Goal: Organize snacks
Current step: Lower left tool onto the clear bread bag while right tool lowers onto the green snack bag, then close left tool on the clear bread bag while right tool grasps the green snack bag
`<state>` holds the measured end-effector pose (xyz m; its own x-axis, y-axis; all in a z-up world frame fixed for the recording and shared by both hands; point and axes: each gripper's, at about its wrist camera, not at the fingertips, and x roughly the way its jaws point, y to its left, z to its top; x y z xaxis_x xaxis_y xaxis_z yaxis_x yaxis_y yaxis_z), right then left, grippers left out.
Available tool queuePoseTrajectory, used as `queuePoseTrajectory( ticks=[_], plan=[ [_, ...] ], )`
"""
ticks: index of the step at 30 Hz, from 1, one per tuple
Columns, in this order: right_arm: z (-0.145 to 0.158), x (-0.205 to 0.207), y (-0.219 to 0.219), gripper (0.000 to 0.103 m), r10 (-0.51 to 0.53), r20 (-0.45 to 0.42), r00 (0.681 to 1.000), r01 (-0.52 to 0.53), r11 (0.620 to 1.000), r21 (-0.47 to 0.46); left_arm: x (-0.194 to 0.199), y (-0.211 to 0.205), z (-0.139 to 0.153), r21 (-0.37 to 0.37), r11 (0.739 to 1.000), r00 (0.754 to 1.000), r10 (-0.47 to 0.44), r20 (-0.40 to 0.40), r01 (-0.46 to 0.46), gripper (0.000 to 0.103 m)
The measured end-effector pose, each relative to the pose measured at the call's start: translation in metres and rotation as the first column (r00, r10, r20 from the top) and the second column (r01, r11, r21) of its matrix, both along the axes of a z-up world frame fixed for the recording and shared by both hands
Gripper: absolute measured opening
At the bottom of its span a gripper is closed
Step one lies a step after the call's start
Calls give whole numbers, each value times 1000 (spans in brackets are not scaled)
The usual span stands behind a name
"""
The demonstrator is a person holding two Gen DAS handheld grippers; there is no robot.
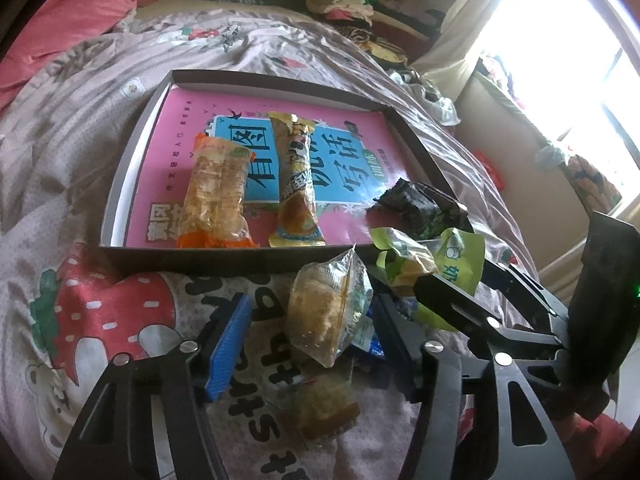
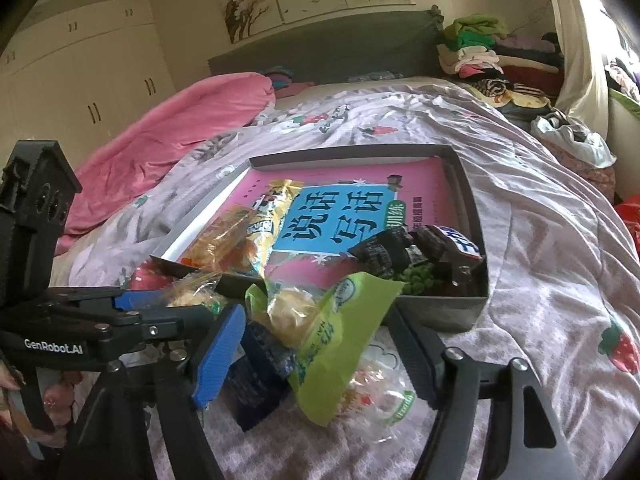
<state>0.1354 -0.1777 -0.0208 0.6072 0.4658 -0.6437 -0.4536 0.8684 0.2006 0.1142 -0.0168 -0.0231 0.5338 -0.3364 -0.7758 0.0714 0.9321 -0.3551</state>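
A shallow dark tray lies on the bed, lined with a pink book. In it lie an orange cracker pack, a yellow snack bar and dark packets at the near right corner. My left gripper is open around a clear-wrapped pastry, not touching it. Another wrapped pastry lies below. My right gripper is open around a green-wrapped bun. A dark blue packet lies beside it.
The snacks lie on a pink strawberry-print quilt. A pink duvet is bunched at the far left. Folded clothes are stacked by the headboard. A bright window is on the right.
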Motion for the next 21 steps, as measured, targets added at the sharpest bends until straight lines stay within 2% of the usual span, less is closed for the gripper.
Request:
queuePoseTrajectory(
  ticks=[5, 12, 21],
  plan=[
    [-2, 2, 4, 59, 24, -3, 1000, -23, 1000, 11, 1, 1, -2, -1, 1000, 1000, -3, -2, 3, 60],
    [-5, 4, 10, 55, 51, -8, 999, -51, 999, 4, 3, 0, -4, -2, 1000, 1000, -10, -6, 10, 60],
    [-7, 4, 17, 37, 85, -1, 996, -85, 996, 4, 7, -2, -8, -7, 1000, 1000, -19, -16, 19, 57]
  ],
)
